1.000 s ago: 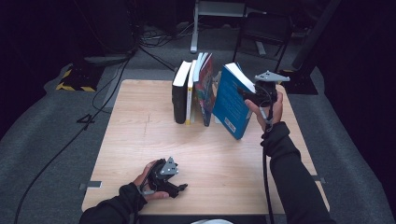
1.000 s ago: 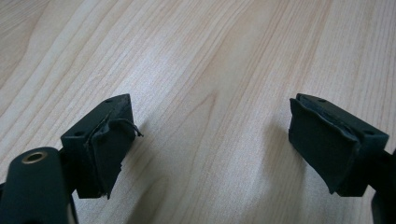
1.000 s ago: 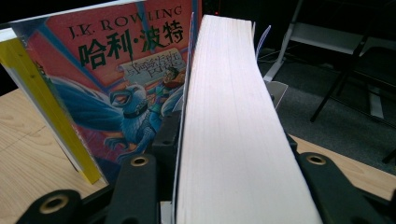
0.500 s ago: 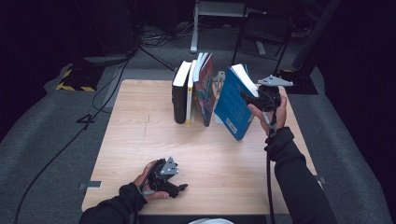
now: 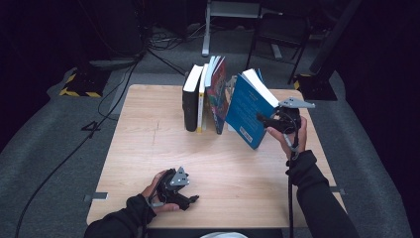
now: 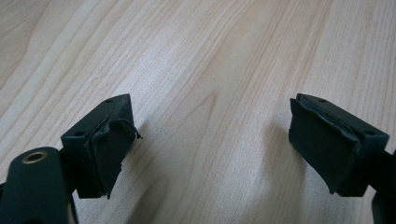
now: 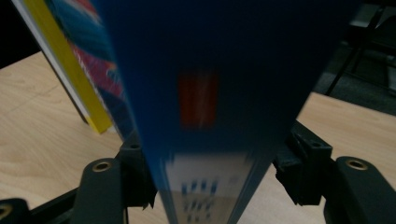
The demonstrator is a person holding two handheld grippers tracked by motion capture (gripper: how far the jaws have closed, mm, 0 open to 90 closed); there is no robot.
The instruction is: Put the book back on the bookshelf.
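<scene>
A person is sitting at a wooden table with a gripper in each hand. The right gripper is reaching toward a blue book that is leaning tilted at the right end of a short row of books standing near the far edge of the table. The blue book is tipping away from the row, its upper part leaning out toward the right hand, its lower edge resting on the table. In the right gripper view the blue book is sitting between the two jaws, blurred, with a colourful book and a yellow spine beside it. The jaws have just been opening; they are standing spread on either side of the book, a gap showing at the right-hand jaw, while contact at the other one cannot be told. The left gripper is lying low near the front edge of the table, well apart from the books, held in the left hand. In the left gripper view its jaws are standing wide apart over bare wood, with nothing between them.
</scene>
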